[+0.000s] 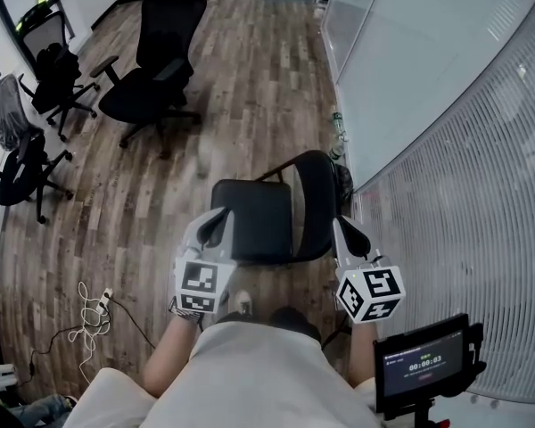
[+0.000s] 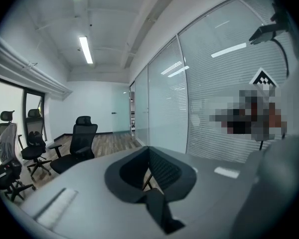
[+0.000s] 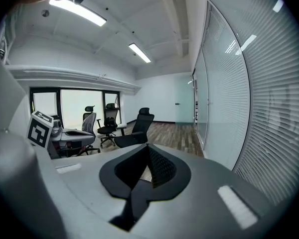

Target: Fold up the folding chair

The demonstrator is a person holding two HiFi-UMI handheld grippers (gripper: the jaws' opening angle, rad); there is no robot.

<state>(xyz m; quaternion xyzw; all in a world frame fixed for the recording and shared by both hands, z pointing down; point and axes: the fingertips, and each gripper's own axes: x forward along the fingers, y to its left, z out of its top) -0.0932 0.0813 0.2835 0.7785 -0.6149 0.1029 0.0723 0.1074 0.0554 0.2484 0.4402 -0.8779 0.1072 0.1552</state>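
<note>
The folding chair stands unfolded on the wood floor right in front of me, its black seat [image 1: 254, 221] flat and its black backrest [image 1: 316, 201] upright on the right side. My left gripper [image 1: 216, 228] is shut and empty at the seat's near left corner. My right gripper [image 1: 345, 235] is shut and empty just right of the backrest's near edge. In the left gripper view the closed jaws [image 2: 148, 148] frame the dark seat and the mesh backrest [image 2: 163, 171]. The right gripper view shows its shut jaws [image 3: 148, 146] and the same mesh backrest [image 3: 160, 167].
A glass wall with blinds [image 1: 446, 150] runs close along the right. Black office chairs [image 1: 156, 56] [image 1: 58, 78] [image 1: 18, 150] stand at the back left. A cable and power strip [image 1: 94, 315] lie on the floor at left. A small screen on a stand [image 1: 423, 364] sits lower right.
</note>
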